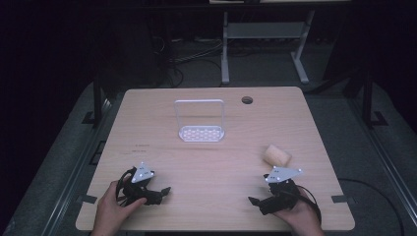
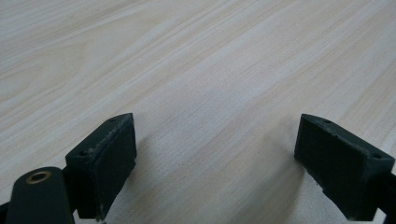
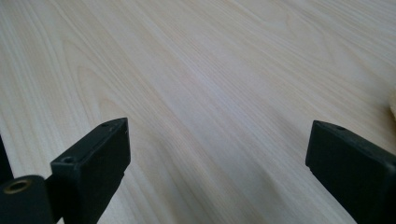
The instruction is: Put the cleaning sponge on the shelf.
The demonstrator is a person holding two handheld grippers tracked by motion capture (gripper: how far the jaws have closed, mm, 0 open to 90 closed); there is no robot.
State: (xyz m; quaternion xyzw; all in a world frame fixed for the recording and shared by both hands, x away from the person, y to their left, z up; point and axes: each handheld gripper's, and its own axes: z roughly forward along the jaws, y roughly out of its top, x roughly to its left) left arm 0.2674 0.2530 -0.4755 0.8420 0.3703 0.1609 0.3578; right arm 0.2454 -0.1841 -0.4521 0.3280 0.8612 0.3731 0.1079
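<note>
Tongs rest low on the bench (image 1: 216, 162), both pairs gaping wide with nothing between their jaws: left tongs (image 1: 164, 191) and right tongs (image 1: 253, 200). Just beyond the right tongs lies a tan block (image 1: 276, 155). Farther ahead, between both, stands a white rack (image 1: 200, 121).

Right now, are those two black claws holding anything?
No. The left gripper and right gripper are both open over bare table; the tan block lies untouched.
</note>
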